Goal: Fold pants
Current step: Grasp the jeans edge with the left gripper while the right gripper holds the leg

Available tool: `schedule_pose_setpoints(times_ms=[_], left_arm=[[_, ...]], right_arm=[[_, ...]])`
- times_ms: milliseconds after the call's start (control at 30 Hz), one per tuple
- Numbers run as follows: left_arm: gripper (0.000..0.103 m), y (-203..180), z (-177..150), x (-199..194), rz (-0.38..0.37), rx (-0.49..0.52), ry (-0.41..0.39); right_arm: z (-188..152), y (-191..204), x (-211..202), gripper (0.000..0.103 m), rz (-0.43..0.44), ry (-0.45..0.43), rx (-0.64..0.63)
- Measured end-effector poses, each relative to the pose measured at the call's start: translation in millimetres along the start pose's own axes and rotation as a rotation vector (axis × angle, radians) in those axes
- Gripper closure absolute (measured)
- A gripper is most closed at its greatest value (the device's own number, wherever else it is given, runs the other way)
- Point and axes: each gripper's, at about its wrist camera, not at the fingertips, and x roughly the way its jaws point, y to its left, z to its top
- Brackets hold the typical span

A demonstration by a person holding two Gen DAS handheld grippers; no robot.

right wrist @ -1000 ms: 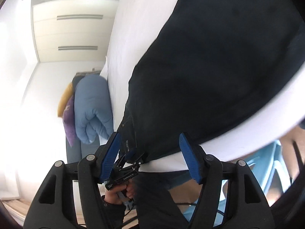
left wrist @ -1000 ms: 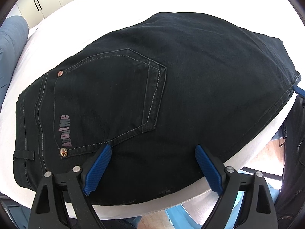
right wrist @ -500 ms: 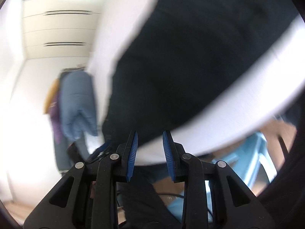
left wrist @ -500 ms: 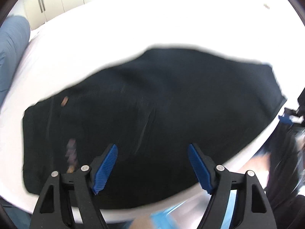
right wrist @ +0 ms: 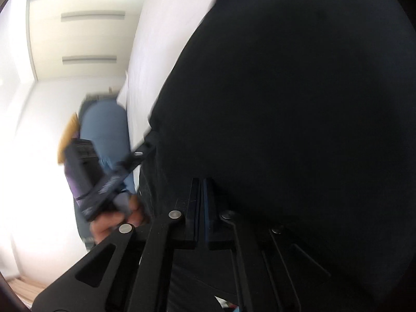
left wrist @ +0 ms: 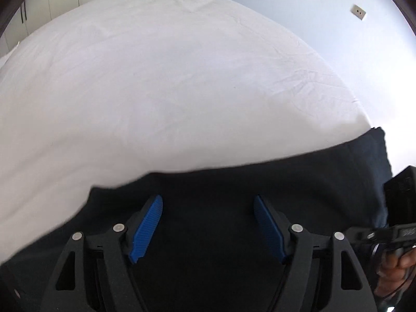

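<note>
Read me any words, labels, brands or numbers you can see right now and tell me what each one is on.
Nothing can be read right now.
Black pants: only plain dark cloth shows, no print or label.
Other gripper's black body at the left wrist view's right edge: faint pale lettering, too small to read.
Left gripper's black body in the right wrist view: pale lettering, too blurred to read.
White sheet: no text.
</note>
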Motion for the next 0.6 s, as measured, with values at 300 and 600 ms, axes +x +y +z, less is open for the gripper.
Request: schedule_pose_setpoints(times_ms=[300,600], left_arm=[[0.070,53,-12,-22,0.081,-0.112,-0.093],[0.018,-11,-51,-48,0.089,-0.059,-0.151]], right_arm=[[21,-73,-191,0.103,-0.075,-0.509,0.183],[7,27,-107,0.095,0.124,-0.284,-0.008]])
